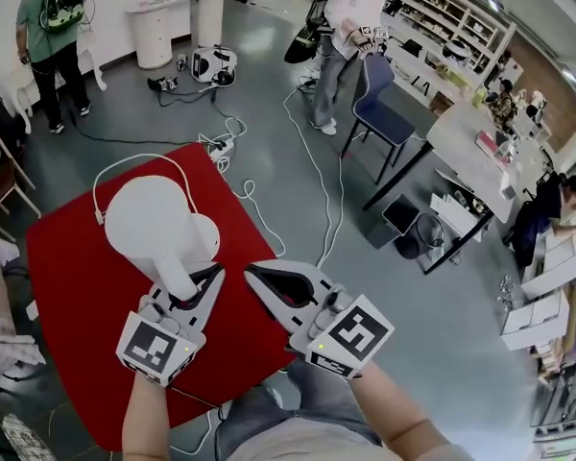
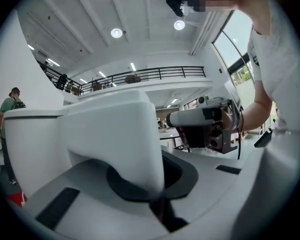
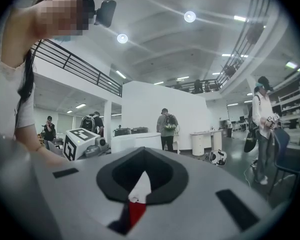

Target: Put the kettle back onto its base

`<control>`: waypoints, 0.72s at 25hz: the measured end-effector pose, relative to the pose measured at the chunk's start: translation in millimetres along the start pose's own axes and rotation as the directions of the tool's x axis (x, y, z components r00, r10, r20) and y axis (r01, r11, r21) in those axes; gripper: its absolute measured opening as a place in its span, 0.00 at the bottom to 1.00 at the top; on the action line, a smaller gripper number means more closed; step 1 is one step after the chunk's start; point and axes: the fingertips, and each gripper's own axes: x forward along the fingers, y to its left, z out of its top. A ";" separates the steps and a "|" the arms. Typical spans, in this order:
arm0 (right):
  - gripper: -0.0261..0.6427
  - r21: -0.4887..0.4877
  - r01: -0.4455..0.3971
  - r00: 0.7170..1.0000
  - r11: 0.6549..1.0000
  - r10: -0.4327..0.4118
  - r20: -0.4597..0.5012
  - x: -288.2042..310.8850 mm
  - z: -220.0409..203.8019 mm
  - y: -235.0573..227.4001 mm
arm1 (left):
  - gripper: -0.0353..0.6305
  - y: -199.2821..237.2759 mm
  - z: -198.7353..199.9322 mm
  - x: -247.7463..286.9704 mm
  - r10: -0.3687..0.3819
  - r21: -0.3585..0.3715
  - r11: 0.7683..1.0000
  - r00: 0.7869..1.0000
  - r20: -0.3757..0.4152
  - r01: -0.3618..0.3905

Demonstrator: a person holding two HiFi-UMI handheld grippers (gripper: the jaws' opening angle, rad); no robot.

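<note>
White kettle [image 1: 154, 221] over the red table [image 1: 67, 286]; left gripper [image 1: 190, 282], at its 6 o'clock, clamps the handle [image 1: 178, 275]. Right gripper [image 1: 253, 276], at 4 o'clock, is closed and empty.

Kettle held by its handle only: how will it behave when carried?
Probably rigid: the kettle has a smooth, hard-looking white shell. The left gripper clamps only the handle, with the body out ahead, so it may pivot in the jaws. The glossy handle looks slippery; any water inside isn't visible.
</note>
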 end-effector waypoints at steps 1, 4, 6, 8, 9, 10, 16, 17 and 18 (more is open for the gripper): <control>0.05 0.000 0.005 1.000 1.000 -0.005 -0.001 1.0 -1.4 -1.8 | 0.06 3.6 -3.4 4.3 -0.004 0.000 1.000 1.000 0.000 0.004; 0.05 -0.001 0.014 1.000 1.000 -0.014 -0.012 0.3 -8.8 -7.8 | 0.06 12.1 -13.3 17.9 -0.013 -0.011 1.000 1.000 0.006 0.013; 0.05 -0.005 0.024 0.999 1.000 -0.024 -0.022 -2.0 -15.1 -11.2 | 0.06 16.1 -21.3 26.3 -0.020 -0.018 1.000 1.000 0.005 0.020; 0.05 -0.007 0.037 0.999 0.999 -0.037 -0.029 -3.7 -19.7 -14.3 | 0.06 20.4 -29.0 33.6 -0.026 -0.018 0.999 1.000 0.000 0.026; 0.05 -0.007 0.042 0.999 0.999 -0.042 -0.032 -4.1 -21.1 -15.9 | 0.06 22.8 -32.3 37.1 -0.030 -0.018 0.999 1.000 -0.004 0.030; 0.05 -0.006 0.047 0.998 0.999 -0.048 -0.033 -4.6 -22.0 -17.4 | 0.06 24.9 -35.1 40.5 -0.033 -0.018 0.999 0.999 -0.007 0.033; 0.05 -0.002 0.077 0.996 0.997 -0.077 -0.050 -6.3 -24.9 -25.6 | 0.06 36.3 -43.6 57.8 -0.044 0.012 0.999 0.999 -0.018 0.045; 0.05 -0.001 0.081 0.995 0.997 -0.081 -0.051 -5.7 -25.2 -26.7 | 0.06 39.1 -45.0 59.7 -0.044 0.019 0.999 0.999 -0.021 0.045; 0.05 0.001 0.084 0.995 0.996 -0.084 -0.052 -5.0 -24.9 -27.4 | 0.06 41.8 -45.7 61.1 -0.045 0.024 0.999 0.999 -0.025 0.045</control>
